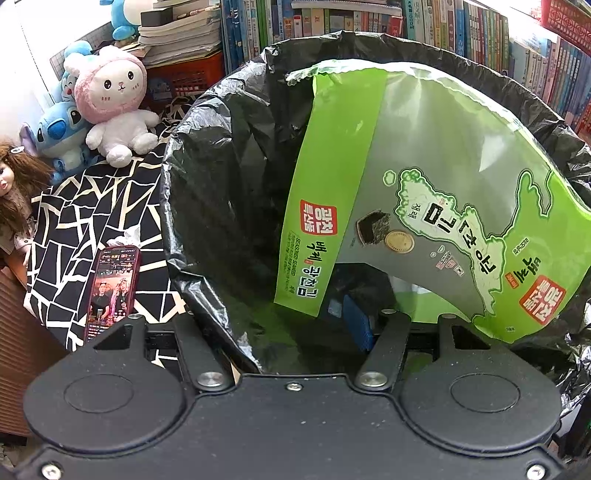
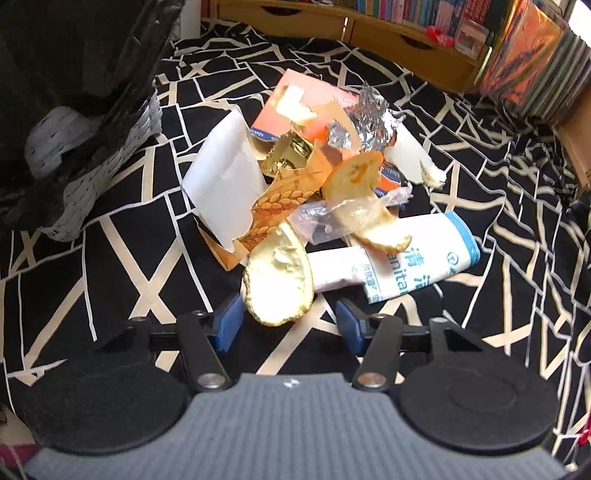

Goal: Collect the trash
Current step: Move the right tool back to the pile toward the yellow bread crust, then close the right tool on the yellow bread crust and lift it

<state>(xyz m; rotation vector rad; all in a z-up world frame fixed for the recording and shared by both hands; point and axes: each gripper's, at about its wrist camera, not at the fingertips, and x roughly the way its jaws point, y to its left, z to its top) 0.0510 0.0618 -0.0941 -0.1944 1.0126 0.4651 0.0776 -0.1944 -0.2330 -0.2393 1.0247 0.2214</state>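
Note:
A bin lined with a black bag (image 1: 221, 155) fills the left wrist view, and a large green seaweed wrapper (image 1: 424, 166) stands inside it. My left gripper (image 1: 291, 328) straddles the bin's near rim. One blue pad (image 1: 356, 325) shows inside the bin; the other is hidden behind the liner. In the right wrist view a trash pile lies on the black-and-white cloth (image 2: 110, 280). My right gripper (image 2: 289, 325) stands open around the lower edge of an orange peel (image 2: 277, 280). The peel lies close to the left pad (image 2: 229, 321) and apart from the right one.
The pile holds white paper (image 2: 225, 184), an orange box (image 2: 303, 99), foil (image 2: 365, 110), more peel (image 2: 354, 173) and a white-blue tissue pack (image 2: 417, 254). The bin (image 2: 74, 74) stands at the left. A phone (image 1: 110, 288), plush toys (image 1: 110, 103) and bookshelves (image 1: 369, 18) surround it.

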